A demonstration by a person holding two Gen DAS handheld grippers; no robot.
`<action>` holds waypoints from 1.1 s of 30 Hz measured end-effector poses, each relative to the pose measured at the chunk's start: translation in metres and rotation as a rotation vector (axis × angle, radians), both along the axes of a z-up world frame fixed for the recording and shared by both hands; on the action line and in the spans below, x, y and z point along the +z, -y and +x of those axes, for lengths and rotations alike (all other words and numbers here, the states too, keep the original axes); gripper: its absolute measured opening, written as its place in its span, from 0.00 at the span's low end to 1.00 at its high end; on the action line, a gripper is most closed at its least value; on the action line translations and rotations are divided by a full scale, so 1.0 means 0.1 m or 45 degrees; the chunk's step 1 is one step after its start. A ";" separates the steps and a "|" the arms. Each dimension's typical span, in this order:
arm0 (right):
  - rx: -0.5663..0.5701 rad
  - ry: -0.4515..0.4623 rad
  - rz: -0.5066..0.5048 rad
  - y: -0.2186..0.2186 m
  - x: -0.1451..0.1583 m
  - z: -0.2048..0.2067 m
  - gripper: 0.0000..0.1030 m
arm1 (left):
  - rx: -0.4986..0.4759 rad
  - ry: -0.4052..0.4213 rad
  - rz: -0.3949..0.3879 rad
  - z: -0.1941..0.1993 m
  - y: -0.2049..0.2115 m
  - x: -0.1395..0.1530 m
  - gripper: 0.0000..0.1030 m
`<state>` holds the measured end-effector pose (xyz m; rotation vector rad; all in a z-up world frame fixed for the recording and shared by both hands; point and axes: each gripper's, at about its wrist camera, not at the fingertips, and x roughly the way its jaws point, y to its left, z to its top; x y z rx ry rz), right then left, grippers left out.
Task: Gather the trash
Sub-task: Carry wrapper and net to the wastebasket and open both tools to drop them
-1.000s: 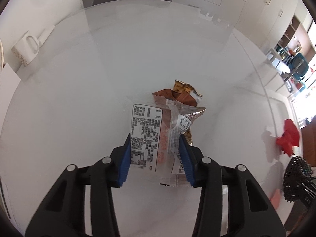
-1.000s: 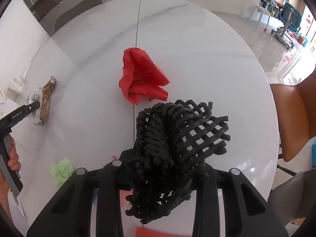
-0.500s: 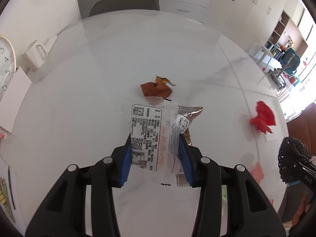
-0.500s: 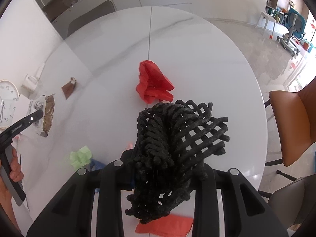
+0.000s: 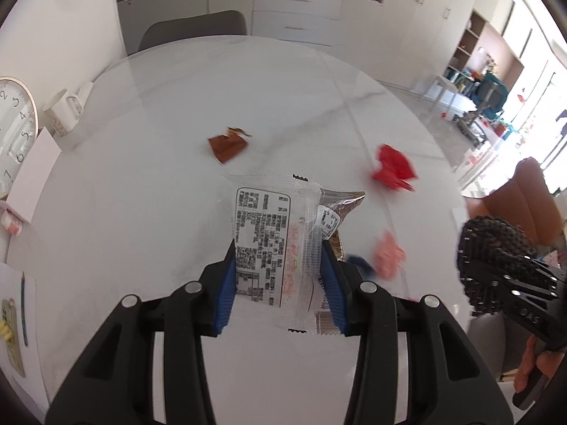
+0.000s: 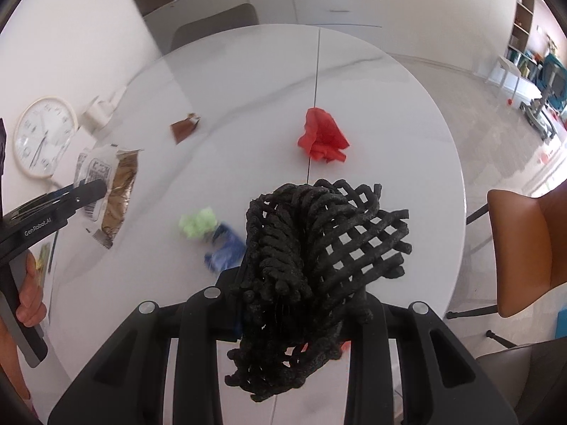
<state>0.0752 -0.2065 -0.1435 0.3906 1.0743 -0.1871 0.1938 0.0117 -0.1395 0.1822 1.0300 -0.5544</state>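
Observation:
My left gripper [image 5: 280, 283] is shut on a clear snack wrapper [image 5: 273, 244] with a brown wrapper behind it, held above the white table [image 5: 141, 177]; the pair also shows in the right wrist view [image 6: 106, 184]. My right gripper [image 6: 301, 304] is shut on a crumpled black mesh net [image 6: 319, 248], also seen in the left wrist view [image 5: 492, 248]. On the table lie a red crumpled paper [image 6: 322, 138], a torn brown wrapper [image 5: 226, 145], a green paper ball [image 6: 196, 223], a blue scrap [image 6: 226, 251] and a pink scrap [image 5: 388, 256].
A wall clock [image 5: 14, 134], a white mug [image 5: 63, 113] and a white card [image 5: 33, 173] stand at the table's left edge. A grey chair [image 5: 195, 28] is at the far side. An orange chair [image 6: 528, 244] is to the right.
Both grippers have risen and pulled back from the table with their loads. The torn brown wrapper stayed on the table. Green, blue and pink scraps have come into view.

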 end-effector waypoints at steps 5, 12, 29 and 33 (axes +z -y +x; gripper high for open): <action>0.109 0.001 0.009 0.01 0.04 -0.47 0.30 | -0.051 0.008 -0.008 -0.66 0.14 0.11 0.42; 0.339 0.017 0.020 0.14 0.07 -1.26 0.30 | -0.037 -0.045 -0.034 -1.72 0.45 0.10 0.41; 0.624 -0.149 0.122 0.60 -0.98 -2.43 0.33 | -0.073 -0.184 0.088 -3.17 1.09 -0.31 0.42; 0.694 -0.175 0.146 0.53 -1.29 -2.35 0.36 | -0.091 -0.204 0.119 -3.29 1.17 -0.41 0.42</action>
